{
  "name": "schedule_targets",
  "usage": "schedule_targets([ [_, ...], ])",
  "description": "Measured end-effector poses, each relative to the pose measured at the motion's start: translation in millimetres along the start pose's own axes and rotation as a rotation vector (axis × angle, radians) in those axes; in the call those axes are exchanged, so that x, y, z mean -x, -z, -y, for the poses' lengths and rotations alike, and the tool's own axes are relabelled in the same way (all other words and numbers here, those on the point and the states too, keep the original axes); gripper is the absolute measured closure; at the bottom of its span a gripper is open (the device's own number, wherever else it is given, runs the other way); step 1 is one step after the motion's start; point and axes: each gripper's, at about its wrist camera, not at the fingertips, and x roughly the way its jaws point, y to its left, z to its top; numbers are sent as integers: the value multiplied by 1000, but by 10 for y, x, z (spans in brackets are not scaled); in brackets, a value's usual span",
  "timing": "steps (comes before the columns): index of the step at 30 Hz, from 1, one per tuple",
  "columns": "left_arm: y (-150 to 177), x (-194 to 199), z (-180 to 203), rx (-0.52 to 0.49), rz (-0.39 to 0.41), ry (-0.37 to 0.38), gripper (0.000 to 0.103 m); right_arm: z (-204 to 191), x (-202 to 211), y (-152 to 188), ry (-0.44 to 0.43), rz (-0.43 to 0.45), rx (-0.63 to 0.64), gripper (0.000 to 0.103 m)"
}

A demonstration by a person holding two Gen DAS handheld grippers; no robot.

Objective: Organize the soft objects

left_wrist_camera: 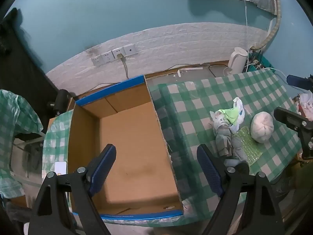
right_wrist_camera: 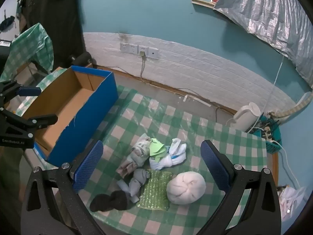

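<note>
Both claws released, nothing between the jaws: left gripper (left_wrist_camera: 154, 168) hangs over the empty cardboard box (left_wrist_camera: 129, 137), right gripper (right_wrist_camera: 152, 168) over the soft pile on the checked tablecloth (right_wrist_camera: 225, 146). Socks (right_wrist_camera: 135, 156), green bubble wrap (right_wrist_camera: 155, 192) and white plush bun (right_wrist_camera: 185, 188) lie touching — one pinch may drag a neighbour along. The bun is round and wide — likely to squeeze out.

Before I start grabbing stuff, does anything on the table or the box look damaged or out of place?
The cardboard box has a ragged, frayed top edge on the wall facing the pile, as if torn. It is empty; the soft things, such as the white bun-shaped cushion and the dark sock, lie loosely heaped on the checked tablecloth. Nothing spilled.
</note>
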Motion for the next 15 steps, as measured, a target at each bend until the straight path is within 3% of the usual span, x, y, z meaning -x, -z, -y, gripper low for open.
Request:
schedule_targets([
  [7, -22, -39, -33, -12, -13, 7, 17, -6, -15, 7, 0, -5, -1, 3],
  [15, -8, 43, -21, 12, 35, 18, 17, -3, -26, 8, -2, -9, -1, 3],
])
